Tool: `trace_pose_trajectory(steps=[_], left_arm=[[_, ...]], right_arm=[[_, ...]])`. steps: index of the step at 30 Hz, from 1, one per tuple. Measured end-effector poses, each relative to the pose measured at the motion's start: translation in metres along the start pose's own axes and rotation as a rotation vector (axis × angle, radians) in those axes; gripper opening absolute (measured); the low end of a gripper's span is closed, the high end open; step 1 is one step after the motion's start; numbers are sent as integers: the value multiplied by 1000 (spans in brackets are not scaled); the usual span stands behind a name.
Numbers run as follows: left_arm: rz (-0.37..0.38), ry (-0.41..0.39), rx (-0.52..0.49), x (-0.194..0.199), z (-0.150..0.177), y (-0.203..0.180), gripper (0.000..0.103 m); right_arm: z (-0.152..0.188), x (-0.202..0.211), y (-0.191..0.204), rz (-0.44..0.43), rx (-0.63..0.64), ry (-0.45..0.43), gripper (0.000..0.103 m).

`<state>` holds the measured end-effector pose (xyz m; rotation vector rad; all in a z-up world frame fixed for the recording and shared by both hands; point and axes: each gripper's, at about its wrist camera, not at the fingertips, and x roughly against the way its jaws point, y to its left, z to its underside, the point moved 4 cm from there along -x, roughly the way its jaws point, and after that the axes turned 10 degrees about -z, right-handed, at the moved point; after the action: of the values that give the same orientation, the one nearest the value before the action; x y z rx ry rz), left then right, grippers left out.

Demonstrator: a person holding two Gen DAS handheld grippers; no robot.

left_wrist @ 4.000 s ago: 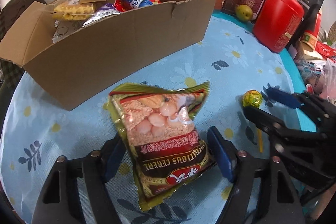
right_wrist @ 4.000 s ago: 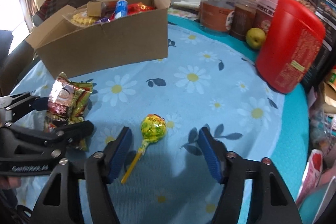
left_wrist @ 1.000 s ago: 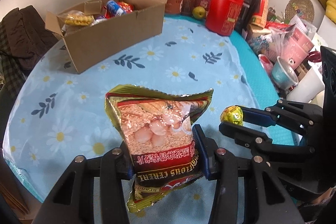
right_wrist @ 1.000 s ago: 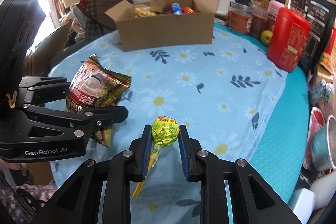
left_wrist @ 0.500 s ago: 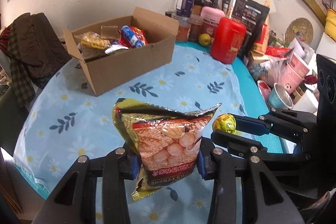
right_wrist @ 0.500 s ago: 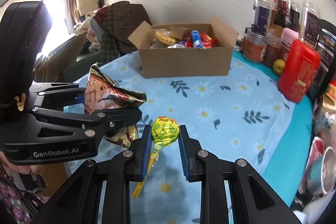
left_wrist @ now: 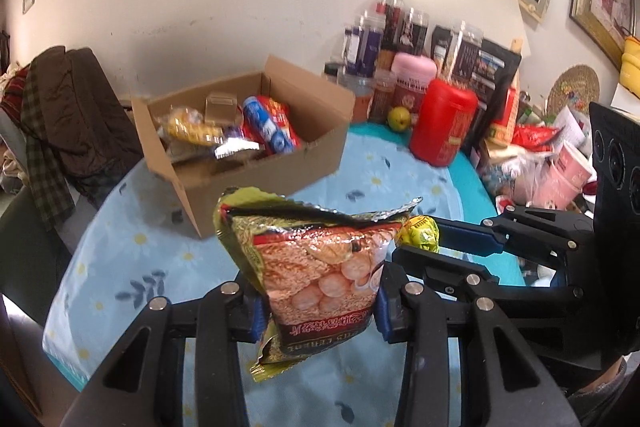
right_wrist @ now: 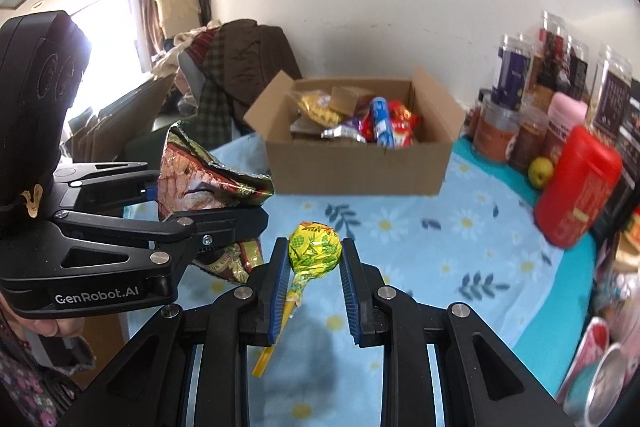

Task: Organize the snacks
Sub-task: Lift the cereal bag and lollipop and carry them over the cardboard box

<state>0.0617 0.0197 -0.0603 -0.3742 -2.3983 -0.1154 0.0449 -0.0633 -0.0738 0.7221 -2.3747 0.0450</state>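
Observation:
My left gripper (left_wrist: 318,311) is shut on a green and red cereal packet (left_wrist: 320,267), which hangs upright above the table. Beside it on the right, my right gripper (right_wrist: 314,267) is shut on a yellow lollipop (right_wrist: 315,250), its yellow stick (right_wrist: 276,339) pointing down between the fingers. In the left wrist view the lollipop (left_wrist: 420,233) peeks out behind the packet's top right corner. The right wrist view shows the packet (right_wrist: 200,171) at the left, held in the left gripper (right_wrist: 208,203). An open cardboard box (left_wrist: 248,163) with several snacks stands further back on the table, also in the right wrist view as the box (right_wrist: 356,155).
A light blue daisy tablecloth (right_wrist: 460,247) covers the round table. A red canister (left_wrist: 442,121), a green apple (left_wrist: 400,117) and several jars (right_wrist: 532,107) line the far right edge. Clothes hang on a chair (left_wrist: 68,115) at the left. Pink cups (left_wrist: 560,171) stand off the table's right.
Both grippers have risen from the table with their loads, so the table looks farther below. The box's inside shows more from above. Four seconds ago both grippers stood open around their snacks.

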Motion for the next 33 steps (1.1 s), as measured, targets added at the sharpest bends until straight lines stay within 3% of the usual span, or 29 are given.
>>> trace_pose_trajectory(steps=[16,33], left_arm=[[-35,-157,23,-9,-90,29,40],[-88,-229,70,-67,-182,74,40]], right_arm=[[-93,-6,-22,3,64,-111,25],[-187,-67,-78,-11,83,-155,25]])
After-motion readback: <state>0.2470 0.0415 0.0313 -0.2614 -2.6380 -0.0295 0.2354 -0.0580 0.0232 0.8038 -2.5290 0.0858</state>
